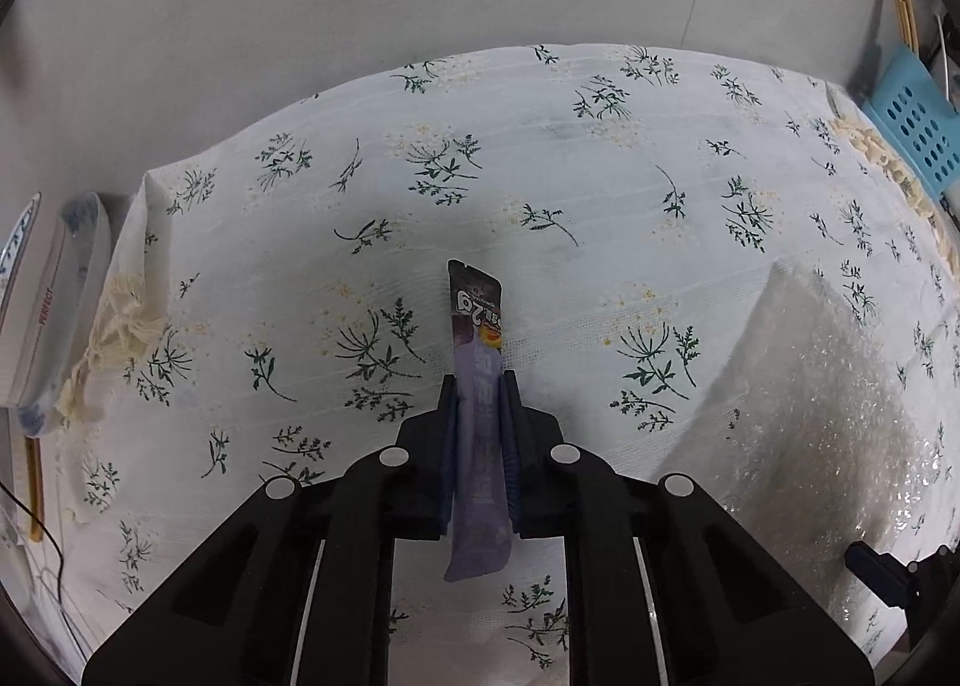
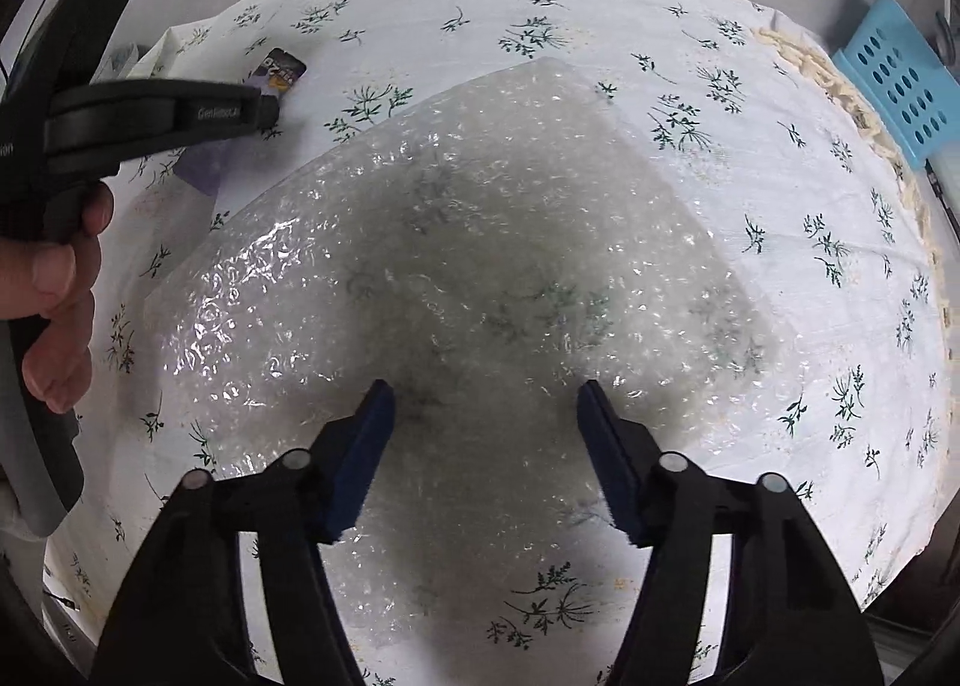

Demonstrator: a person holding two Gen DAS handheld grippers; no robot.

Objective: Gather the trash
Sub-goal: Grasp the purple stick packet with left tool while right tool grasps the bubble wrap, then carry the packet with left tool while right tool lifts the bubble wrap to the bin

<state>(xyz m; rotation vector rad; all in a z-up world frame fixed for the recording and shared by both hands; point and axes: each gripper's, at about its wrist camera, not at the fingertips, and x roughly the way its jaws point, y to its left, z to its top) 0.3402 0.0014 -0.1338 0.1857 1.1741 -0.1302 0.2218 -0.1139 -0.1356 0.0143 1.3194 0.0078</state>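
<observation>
My left gripper (image 1: 479, 386) is shut on a long purple stick wrapper (image 1: 475, 326), held above the flowered tablecloth (image 1: 540, 176); the wrapper's dark top end sticks out past the fingertips. The wrapper (image 2: 282, 67) and the left gripper (image 2: 267, 107) also show at the far left of the right wrist view. A sheet of clear bubble wrap (image 2: 468, 266) lies flat on the cloth; it also shows at the right of the left wrist view (image 1: 810, 386). My right gripper (image 2: 485, 392) is open and empty, just above the bubble wrap's near part.
A blue perforated plastic basket (image 2: 894, 80) stands off the table's far right edge, also in the left wrist view (image 1: 915, 122). A white pack with print (image 1: 48, 302) sits beyond the left table edge. The cloth's fringe (image 2: 840, 92) marks the right edge.
</observation>
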